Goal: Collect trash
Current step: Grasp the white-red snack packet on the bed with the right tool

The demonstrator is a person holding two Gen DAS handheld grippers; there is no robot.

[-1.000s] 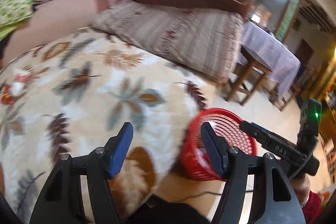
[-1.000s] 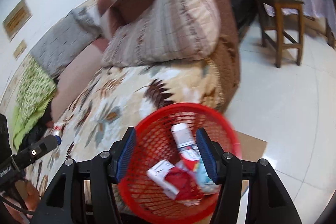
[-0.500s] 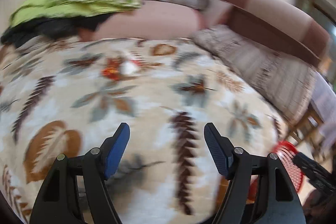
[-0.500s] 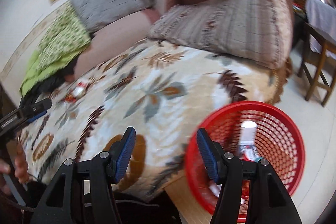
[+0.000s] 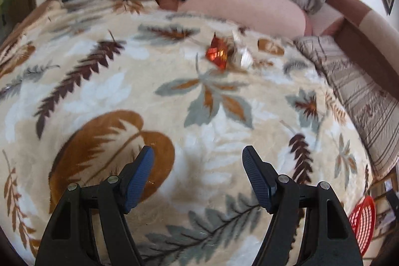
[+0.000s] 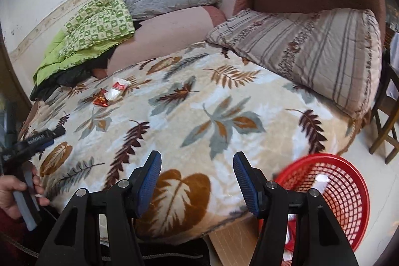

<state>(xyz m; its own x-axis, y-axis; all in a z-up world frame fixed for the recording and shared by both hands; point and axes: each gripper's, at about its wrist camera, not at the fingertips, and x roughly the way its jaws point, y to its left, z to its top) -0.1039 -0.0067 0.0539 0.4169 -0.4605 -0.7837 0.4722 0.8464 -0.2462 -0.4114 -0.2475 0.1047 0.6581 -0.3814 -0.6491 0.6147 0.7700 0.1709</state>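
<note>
While both tongs, left gripper [image 5: 197, 178] & right gripper [image 6: 197, 181], hang open w/ nothing held, red wrapper [image 5: 216, 54] + white wrapper [image 5: 244, 57] lie touching on blanket [image 5: 104, 91], far side. Risk: pinching plush fabric too, or grabbing only one, dropping it short of basket [image 6: 349, 193].

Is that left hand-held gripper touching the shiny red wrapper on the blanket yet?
Apart. In the left wrist view, the left hand-held gripper stands open and empty, with a wide stretch of leaf-patterned blanket between it and the red wrapper.
</note>
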